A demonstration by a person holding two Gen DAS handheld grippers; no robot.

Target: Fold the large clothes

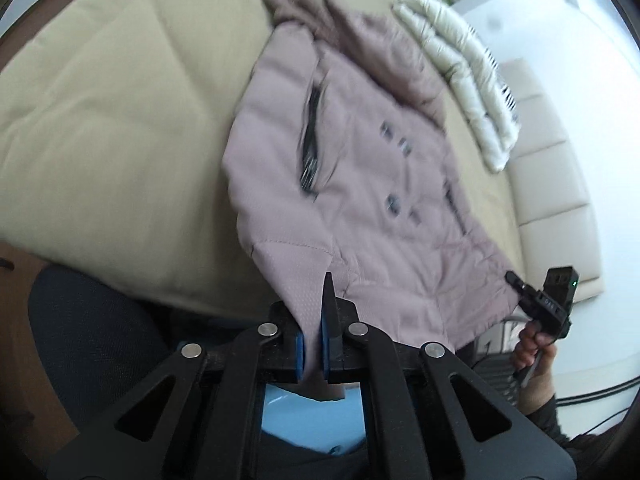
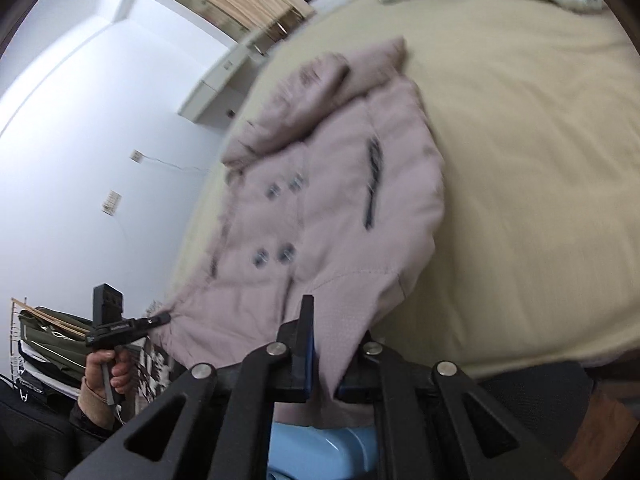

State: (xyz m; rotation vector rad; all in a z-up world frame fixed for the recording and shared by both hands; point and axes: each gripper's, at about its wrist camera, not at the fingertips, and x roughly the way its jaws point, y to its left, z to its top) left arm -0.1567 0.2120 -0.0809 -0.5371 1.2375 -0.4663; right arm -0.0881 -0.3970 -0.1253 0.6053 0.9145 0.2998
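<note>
Left gripper (image 1: 314, 320) and right gripper (image 2: 326, 344) each pinch the hem of the mauve jacket (image 1: 360, 168), one per bottom corner, likely to pull it taut and flat. Jacket lies button-side up on the beige bed (image 1: 100, 128), hem overhanging the near edge; the white puffer (image 1: 460, 72) sits apart.

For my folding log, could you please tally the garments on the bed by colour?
Mauve padded coat: 1, its hem clamped by both the left gripper and the right gripper
White puffer jacket: 1
Total: 2
</note>
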